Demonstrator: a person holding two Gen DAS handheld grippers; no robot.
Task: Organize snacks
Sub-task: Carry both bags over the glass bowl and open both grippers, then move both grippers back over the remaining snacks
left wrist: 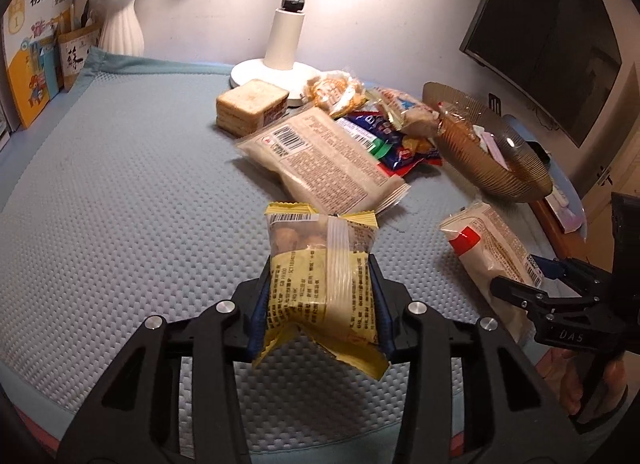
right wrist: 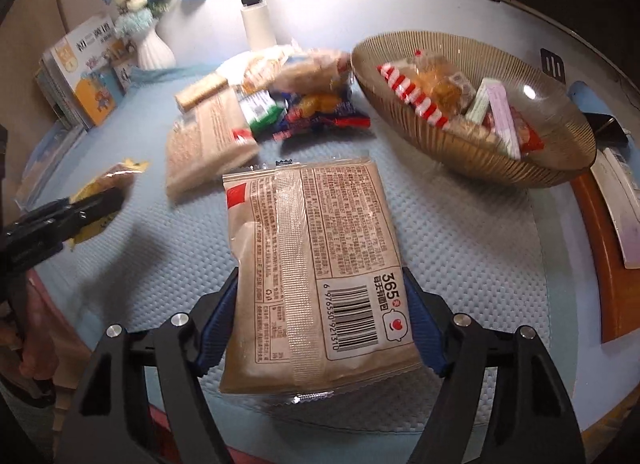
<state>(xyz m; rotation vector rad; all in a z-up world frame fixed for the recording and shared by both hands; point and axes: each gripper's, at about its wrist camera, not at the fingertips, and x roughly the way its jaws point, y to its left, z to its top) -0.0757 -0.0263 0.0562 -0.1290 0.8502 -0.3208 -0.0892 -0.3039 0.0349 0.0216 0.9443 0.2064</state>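
You have one snack in each gripper, so both can go to the bowl (right wrist: pixel 472 144) in one trip. Your left gripper (left wrist: pixel 320 304) is clenched on the yellow packet (left wrist: pixel 320 280), squeezing it at the middle, where the wrapper folds in; this keeps it from sliding out, and it hangs above the blue mat (left wrist: pixel 120 204). Your right gripper (right wrist: pixel 320 320) is grasping the beige bread pack (right wrist: pixel 312 256) across its near end, so the long far end points toward the bowl, which stands far and right and already holds several snacks. The remaining pile (right wrist: pixel 280 104) lies to the left of the bowl, near the lamp (left wrist: pixel 284 36); I judge the task is about half done
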